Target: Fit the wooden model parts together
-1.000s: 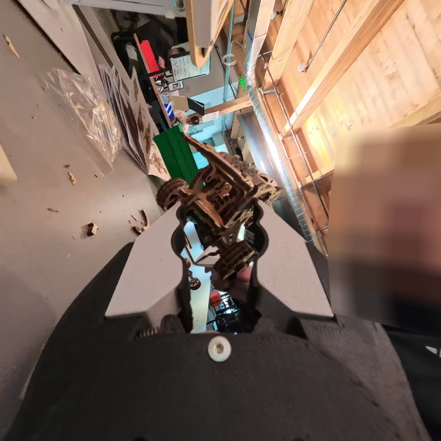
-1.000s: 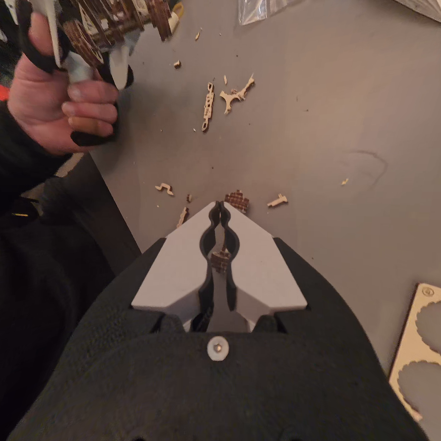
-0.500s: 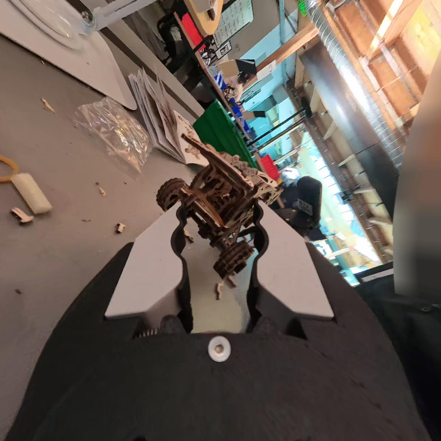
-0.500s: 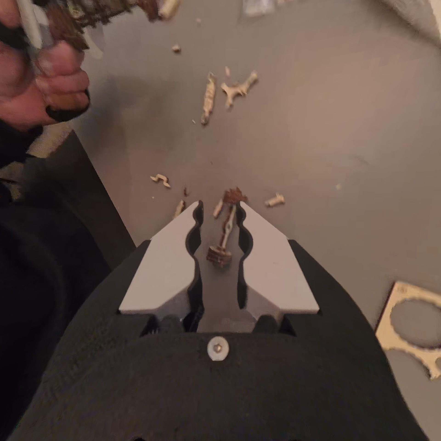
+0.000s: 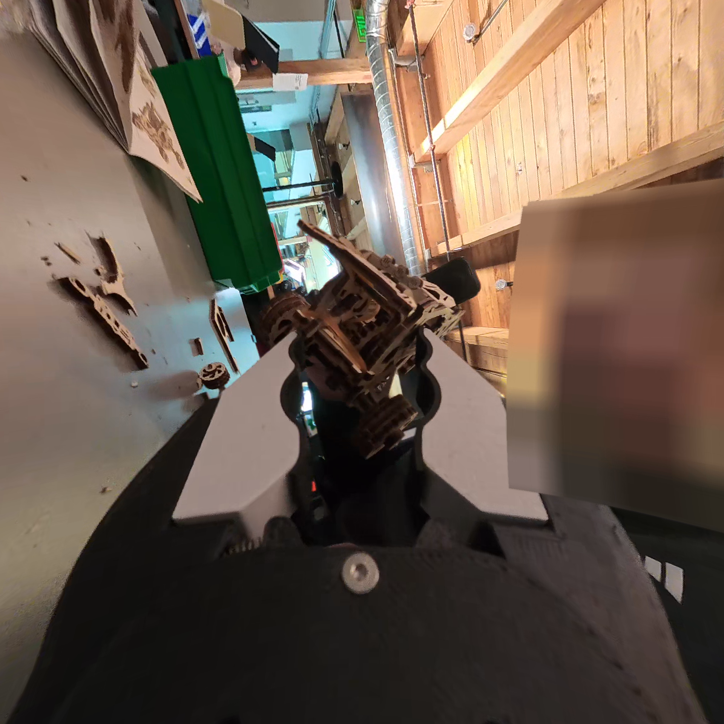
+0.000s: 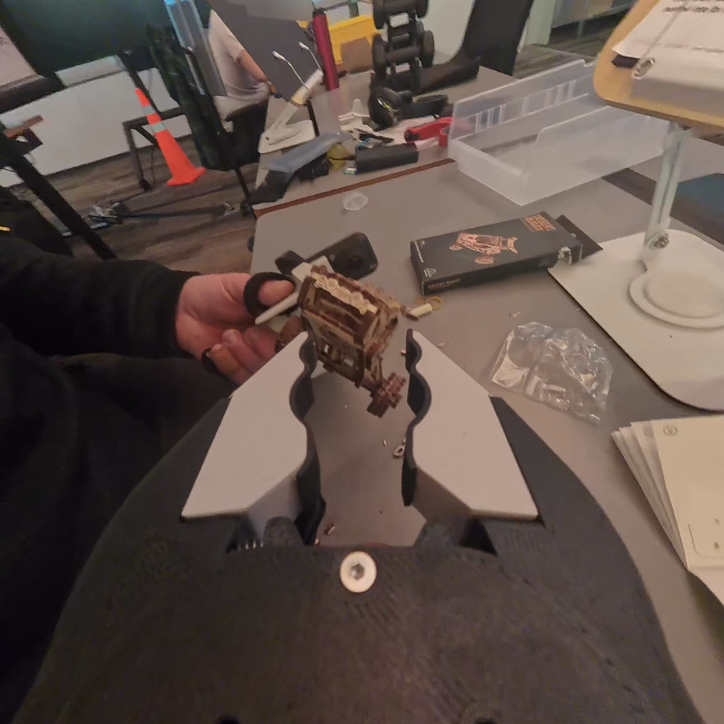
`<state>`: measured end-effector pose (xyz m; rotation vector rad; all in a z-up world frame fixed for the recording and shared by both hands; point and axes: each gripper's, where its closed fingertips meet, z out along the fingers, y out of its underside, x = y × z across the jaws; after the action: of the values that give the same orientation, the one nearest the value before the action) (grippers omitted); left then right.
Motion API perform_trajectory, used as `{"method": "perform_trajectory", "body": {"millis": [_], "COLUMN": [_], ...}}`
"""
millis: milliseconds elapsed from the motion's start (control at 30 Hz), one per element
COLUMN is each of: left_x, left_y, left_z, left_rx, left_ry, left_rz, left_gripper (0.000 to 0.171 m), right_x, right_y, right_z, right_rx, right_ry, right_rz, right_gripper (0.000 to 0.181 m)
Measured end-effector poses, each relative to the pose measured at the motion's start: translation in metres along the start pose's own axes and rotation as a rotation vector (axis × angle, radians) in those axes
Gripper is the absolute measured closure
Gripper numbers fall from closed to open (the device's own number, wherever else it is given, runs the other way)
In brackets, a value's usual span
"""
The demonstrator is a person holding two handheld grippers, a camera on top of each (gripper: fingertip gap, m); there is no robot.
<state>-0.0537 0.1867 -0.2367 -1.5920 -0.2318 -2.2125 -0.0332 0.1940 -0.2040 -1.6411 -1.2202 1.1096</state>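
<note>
We have the wooden model (image 5: 352, 337) clamped between the fingers of the left gripper (image 5: 358, 352), lifted clear of the grey surface (image 6: 462, 344) and tilted. It looks largely built: a slatted body, gear work and at least two ridged wheels are on it, one hanging lowest in the right wrist view. The right gripper (image 6: 357, 368) has its fingers spread wide with nothing between them, and hovers just beside the model's lower wheel without touching it, as far as we can tell.

We judge the assembly to be well along but unfinished. Loose parts lie on the surface near the model: a small wooden wheel (image 5: 213, 375) and a perforated flat piece (image 5: 104, 313) show in the left wrist view. Which of these belong on the model we cannot say.

As for containers, a crumpled clear plastic bag (image 6: 552, 368) lies beyond the model and seems to hold small pieces, though they are too blurred to name. The black kit box (image 6: 493, 250) lies flat farther from the model; its contents are hidden. A clear plastic bin (image 6: 548, 129) sits farthest off and looks empty.
</note>
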Motion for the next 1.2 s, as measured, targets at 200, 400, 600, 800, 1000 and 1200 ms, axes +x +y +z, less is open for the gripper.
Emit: {"method": "perform_trajectory", "body": {"millis": [200,400,600,800,1000,1200], "left_x": [-0.001,-0.009,-0.013,-0.017,-0.023,-0.014], "left_y": [0.008,0.006,0.003,-0.001,0.001,-0.004], "left_z": [0.011,0.014,0.014,0.012,0.003,0.018], "left_rx": [-0.041,-0.047,-0.064,-0.064,-0.1,-0.162], "left_ry": [0.055,0.012,-0.064,-0.115,-0.288,-0.444], "left_rz": [-0.061,-0.037,0.015,0.053,0.298,0.816], "left_gripper": [0.117,0.111,0.109,0.106,0.103,0.095], "right_x": [-0.005,-0.003,0.003,0.011,0.024,0.031], "right_y": [0.003,0.007,0.006,0.014,0.026,0.04], "right_z": [-0.003,-0.005,-0.008,-0.01,-0.01,-0.001], "right_rx": [0.046,0.076,0.116,0.107,0.08,0.023], "right_ry": [-0.05,-0.056,-0.066,-0.059,-0.018,-0.016], "right_rz": [-0.027,0.023,0.073,0.114,0.183,0.307], "right_gripper": [0.151,0.162,0.164,0.164,0.164,0.165]}}
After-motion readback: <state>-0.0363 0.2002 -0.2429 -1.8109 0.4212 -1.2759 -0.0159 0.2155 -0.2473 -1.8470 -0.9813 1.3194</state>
